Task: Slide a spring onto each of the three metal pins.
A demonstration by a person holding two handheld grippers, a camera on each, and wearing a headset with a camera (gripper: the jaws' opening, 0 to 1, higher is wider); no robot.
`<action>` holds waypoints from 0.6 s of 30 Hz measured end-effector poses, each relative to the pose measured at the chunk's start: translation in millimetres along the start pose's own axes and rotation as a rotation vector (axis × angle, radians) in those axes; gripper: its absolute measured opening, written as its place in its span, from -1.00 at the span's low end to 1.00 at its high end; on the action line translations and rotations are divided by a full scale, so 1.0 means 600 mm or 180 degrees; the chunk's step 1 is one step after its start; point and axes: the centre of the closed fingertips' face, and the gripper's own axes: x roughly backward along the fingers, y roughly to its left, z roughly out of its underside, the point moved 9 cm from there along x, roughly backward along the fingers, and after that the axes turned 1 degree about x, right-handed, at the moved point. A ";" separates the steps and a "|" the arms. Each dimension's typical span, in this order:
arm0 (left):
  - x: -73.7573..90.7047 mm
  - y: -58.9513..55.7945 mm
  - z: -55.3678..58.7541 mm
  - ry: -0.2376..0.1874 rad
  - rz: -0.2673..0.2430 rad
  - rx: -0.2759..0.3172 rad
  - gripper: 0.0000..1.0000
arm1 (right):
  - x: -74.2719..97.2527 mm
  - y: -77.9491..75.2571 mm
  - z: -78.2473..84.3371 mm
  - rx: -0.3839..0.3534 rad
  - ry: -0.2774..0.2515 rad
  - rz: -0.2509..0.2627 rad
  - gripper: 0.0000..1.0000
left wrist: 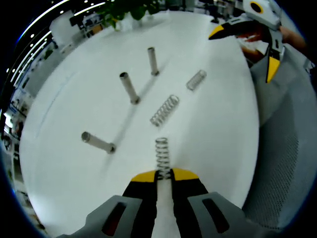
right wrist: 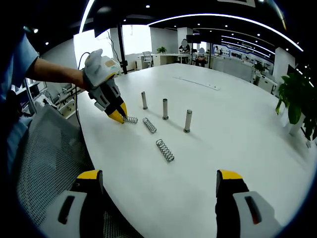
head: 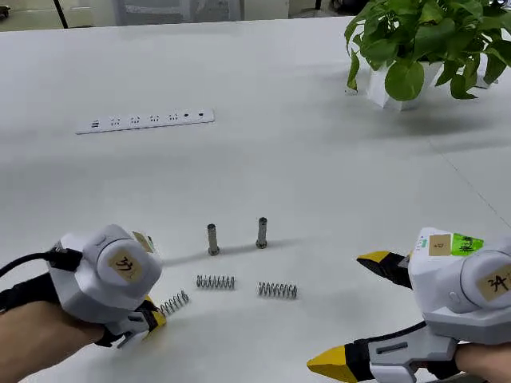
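The head view looked down from above and just behind the pins, over the white table. The left gripper view sat low and very near the pins, looking across them. The right gripper view sat farther from the pins, facing them. All three views shared the pins and the springs beside them.

White power strip lies flat, far left on the white table; leafy potted plant stands far right, well apart.
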 end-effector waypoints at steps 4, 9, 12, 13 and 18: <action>0.002 0.001 0.007 -0.0114 -0.0009 0.0070 -0.80 | 0.000 0.002 -0.002 0.0002 -0.0010 -0.0008 0.92; 0.002 0.001 0.017 -0.0402 -0.0020 0.0400 -0.80 | 0.001 0.001 -0.003 -0.0021 -0.0018 -0.0002 0.92; 0.007 -0.001 0.016 -0.0618 -0.0020 0.0623 -0.80 | 0.002 0.001 -0.005 0.0001 -0.0007 -0.0004 0.91; 0.009 0.000 0.017 -0.0647 -0.0055 0.0627 -0.80 | 0.002 0.001 -0.005 0.0014 0.0001 -0.0005 0.91; 0.025 -0.009 0.007 -0.0939 -0.0079 0.0737 -0.80 | -0.001 0.004 -0.011 -0.0041 -0.0057 -0.0031 0.91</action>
